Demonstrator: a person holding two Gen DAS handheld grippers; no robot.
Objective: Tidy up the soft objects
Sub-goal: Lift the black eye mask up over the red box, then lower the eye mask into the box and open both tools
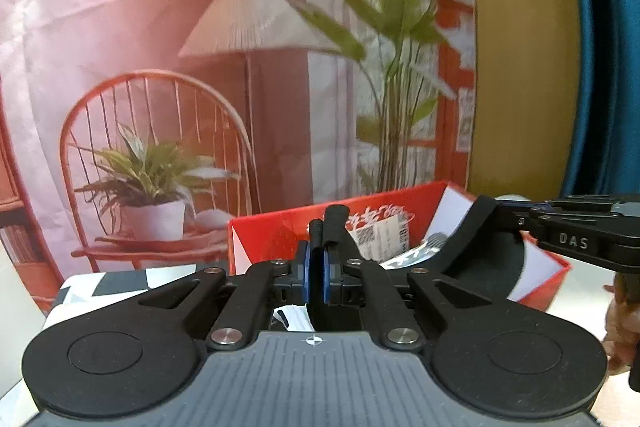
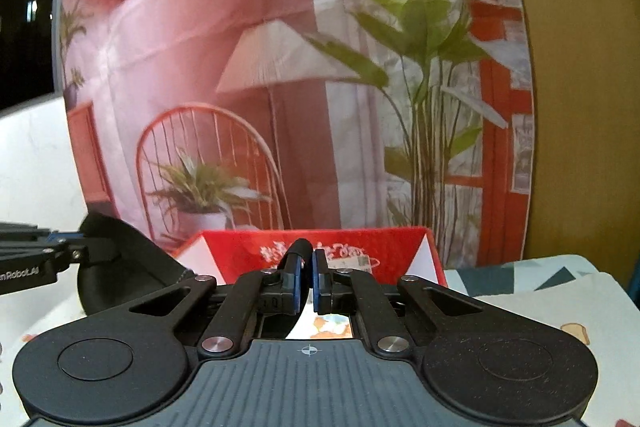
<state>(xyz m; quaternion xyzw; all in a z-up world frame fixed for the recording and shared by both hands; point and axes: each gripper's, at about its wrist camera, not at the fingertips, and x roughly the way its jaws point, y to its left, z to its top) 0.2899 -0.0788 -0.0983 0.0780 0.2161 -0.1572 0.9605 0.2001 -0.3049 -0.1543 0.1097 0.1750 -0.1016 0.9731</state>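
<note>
With the left gripper [image 1: 319, 247] and the right gripper [image 2: 307, 259] both clamped on the black soft pad [image 1: 486, 251], which hangs just before the red box [image 1: 400, 211] at 12 o'clock, I would keep the 2 level and lower together.

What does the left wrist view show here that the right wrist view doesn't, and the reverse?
Only the left wrist view shows papers with printed labels inside the red box, a teal curtain at the right edge, and the right gripper reaching in from the right, jaws shut on the black fabric piece. Only the right wrist view shows the left gripper coming in from the left, a dark area beyond the backdrop's left edge, and patterned cloth right of the box. Both show the box, the fabric piece held by both grippers, and the printed backdrop.
</note>
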